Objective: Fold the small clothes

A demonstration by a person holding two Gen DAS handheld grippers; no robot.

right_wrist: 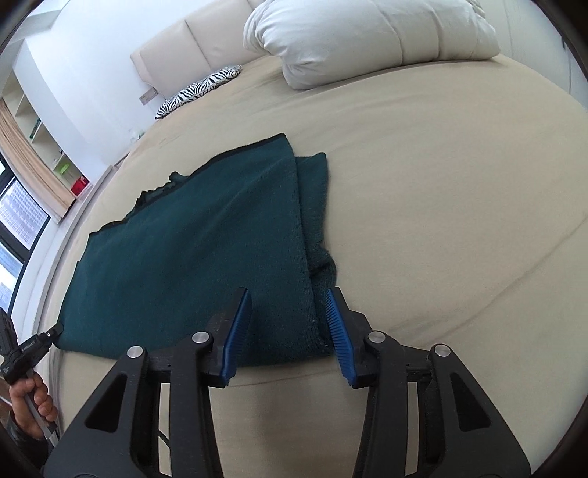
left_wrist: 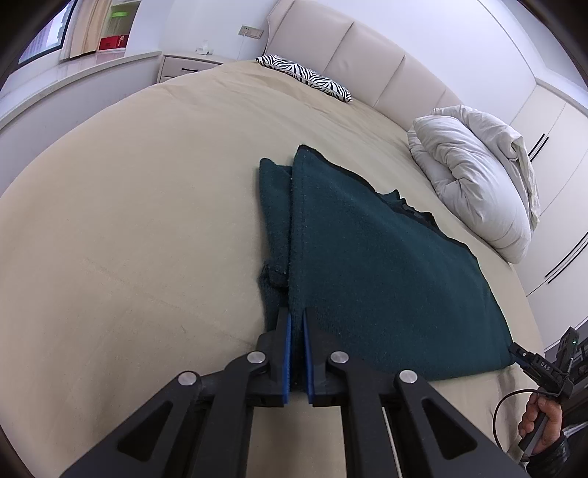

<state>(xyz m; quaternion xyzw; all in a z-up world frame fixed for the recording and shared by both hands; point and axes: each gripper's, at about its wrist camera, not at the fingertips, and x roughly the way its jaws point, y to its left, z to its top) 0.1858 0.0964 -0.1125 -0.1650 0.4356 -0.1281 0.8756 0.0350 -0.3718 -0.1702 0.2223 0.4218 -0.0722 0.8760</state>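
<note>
You're working over a big bed [left_wrist: 128, 220] with a beige sheet. Cream padded headboard [left_wrist: 367, 59] sits at 12 o'clock, zebra pillow [left_wrist: 305, 77] by it, white duvet [left_wrist: 477, 176] bunched at 2. Nightstand [left_wrist: 183, 68] and window [left_wrist: 44, 33] at 10–11, white wardrobe [left_wrist: 551, 121] at 3.

Garment [left_wrist: 382, 264]: dark teal knit (fuzzy texture), folded lengthwise
Pose: flat, one narrower layer showing along its side
Place: on the beige bed [left_wrist: 128, 220]
</note>
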